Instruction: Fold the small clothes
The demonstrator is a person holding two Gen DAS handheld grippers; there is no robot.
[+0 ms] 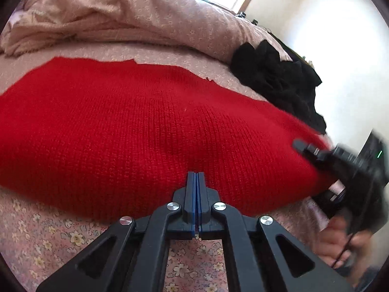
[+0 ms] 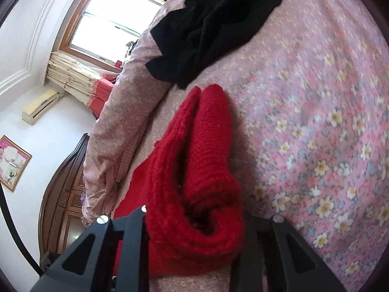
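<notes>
A red knitted garment [image 1: 136, 131] lies spread flat on the floral bed sheet [image 1: 43, 238]. My left gripper [image 1: 197, 174] is shut, its tips resting on the garment's near edge with nothing seen between the pads. My right gripper [image 1: 301, 146] reaches in from the right at the garment's right end. In the right wrist view a thick folded bunch of the red knit [image 2: 199, 194] fills the space between my right gripper's fingers and hides the tips; the gripper appears shut on it.
A black garment [image 1: 279, 82] lies crumpled at the far right of the bed, also in the right wrist view [image 2: 214, 24]. A bunched pink quilt [image 1: 126, 17] runs along the back. A window [image 2: 111, 22] and wooden headboard [image 2: 65, 194] lie beyond.
</notes>
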